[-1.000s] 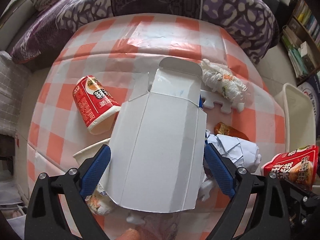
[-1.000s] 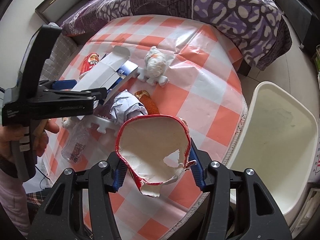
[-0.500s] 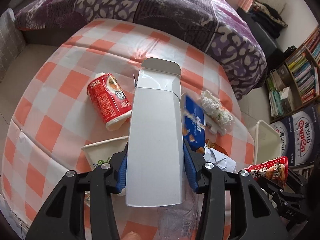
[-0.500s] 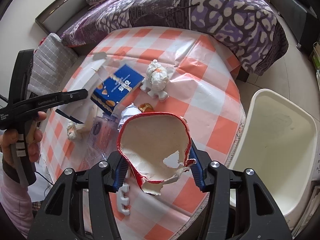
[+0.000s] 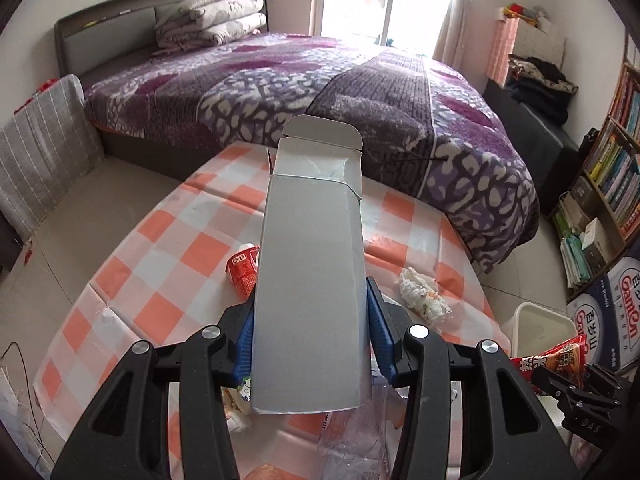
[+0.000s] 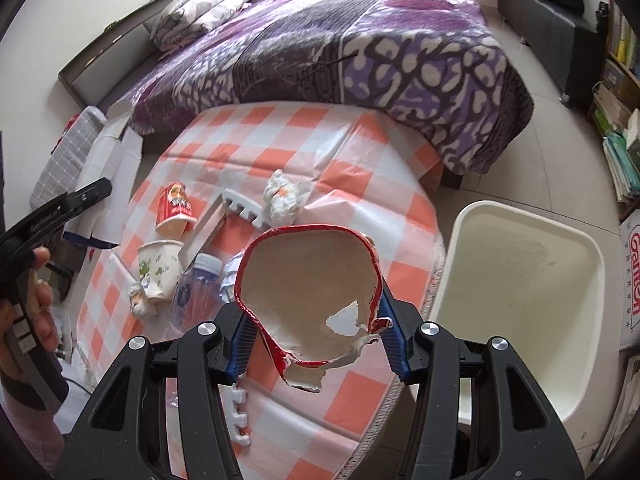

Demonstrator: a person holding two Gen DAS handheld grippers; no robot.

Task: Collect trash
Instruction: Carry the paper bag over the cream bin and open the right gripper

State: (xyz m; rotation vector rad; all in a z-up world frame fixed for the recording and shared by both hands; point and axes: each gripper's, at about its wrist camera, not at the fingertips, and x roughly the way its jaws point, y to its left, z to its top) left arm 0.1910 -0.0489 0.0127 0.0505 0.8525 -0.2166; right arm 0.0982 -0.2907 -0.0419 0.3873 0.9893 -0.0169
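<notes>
Both hands are loaded; the left gripper has its blue pads pressed against the sides of a flattened white carton, narrowed right down onto it, the carton's long axis running straight out ahead with its open flap at the far end; the right gripper is clamped about half-wide on a torn red cup, crushed out of round, mouth facing back toward the hand.

What matters now is the bin — a white tub on the floor just past the right-hand edge of the checked table; it lies beside the right gripper, to its right and a little ahead, while the left gripper sits well over on the far side of the table from it. So the right hand is plainly the nearer, and I'd guess the cup goes in first; the carton has to cross the whole table, and being long it may want tipping end-down to drop cleanly.

Left on the cloth — another red cup, a paper cup, a plastic bottle, a wad of tissue.
</notes>
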